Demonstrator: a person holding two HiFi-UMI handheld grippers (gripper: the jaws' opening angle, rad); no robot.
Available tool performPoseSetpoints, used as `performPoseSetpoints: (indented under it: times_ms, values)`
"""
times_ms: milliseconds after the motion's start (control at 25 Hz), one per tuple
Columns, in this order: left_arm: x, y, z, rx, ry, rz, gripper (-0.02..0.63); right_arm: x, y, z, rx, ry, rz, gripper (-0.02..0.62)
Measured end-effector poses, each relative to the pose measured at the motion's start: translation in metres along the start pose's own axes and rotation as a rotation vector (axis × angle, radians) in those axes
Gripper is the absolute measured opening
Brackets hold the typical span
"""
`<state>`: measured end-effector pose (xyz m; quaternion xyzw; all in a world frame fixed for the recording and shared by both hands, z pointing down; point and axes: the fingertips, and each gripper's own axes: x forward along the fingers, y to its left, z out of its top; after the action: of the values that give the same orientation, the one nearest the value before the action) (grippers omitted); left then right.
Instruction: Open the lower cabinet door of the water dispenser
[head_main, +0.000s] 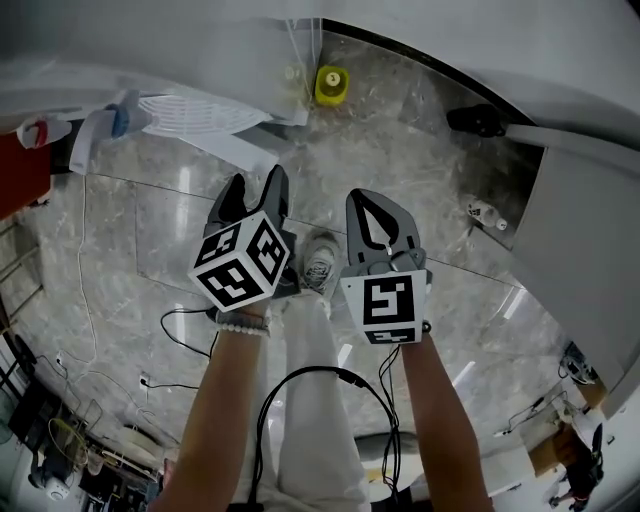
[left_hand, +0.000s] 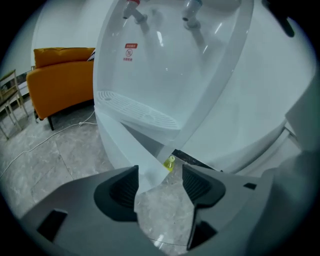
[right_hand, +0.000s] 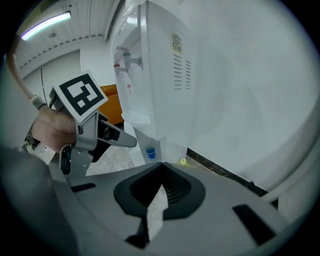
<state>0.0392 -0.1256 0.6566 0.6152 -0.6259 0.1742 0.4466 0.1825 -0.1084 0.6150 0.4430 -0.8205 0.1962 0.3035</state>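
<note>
The white water dispenser (left_hand: 170, 70) stands in front of me, with two taps over a ribbed drip tray (left_hand: 137, 107). Its lower cabinet front (left_hand: 122, 147) runs down to the floor under the tray. My left gripper (left_hand: 161, 185) is open just short of that lower corner, with only the cabinet edge and floor showing between its pads. In the head view the left gripper (head_main: 255, 192) hangs below the drip tray (head_main: 190, 112). Beside it my right gripper (head_main: 380, 215) is shut and holds nothing; in its own view the right gripper (right_hand: 161, 169) faces the dispenser's side (right_hand: 165, 65).
A small yellow object (head_main: 331, 83) lies on the marble floor by the dispenser's base, and a blue cup (right_hand: 150, 152) shows low at the dispenser's front. An orange sofa (left_hand: 60, 75) stands to the left. Cables (head_main: 90, 300) trail on the floor. My shoe (head_main: 320, 258) is under the grippers.
</note>
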Motion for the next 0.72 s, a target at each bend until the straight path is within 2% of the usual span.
performPoseSetpoints:
  times_ms: [240,440,600,720]
  values:
    - [0.017,0.004,-0.006,-0.09,0.028,0.053,0.285,-0.002,-0.007,-0.004,0.001,0.005,0.002,0.003]
    - [0.024,0.009,-0.01,-0.089,0.046,0.095,0.285,-0.002,-0.01,-0.006,0.002,0.007,0.008,0.003]
    - [0.026,0.017,-0.023,-0.186,0.077,0.127,0.285,-0.002,-0.006,-0.007,0.005,0.007,0.019,0.003]
    - [0.027,0.013,-0.022,-0.176,0.07,0.12,0.285,-0.002,-0.001,-0.007,0.001,0.008,0.031,0.004]
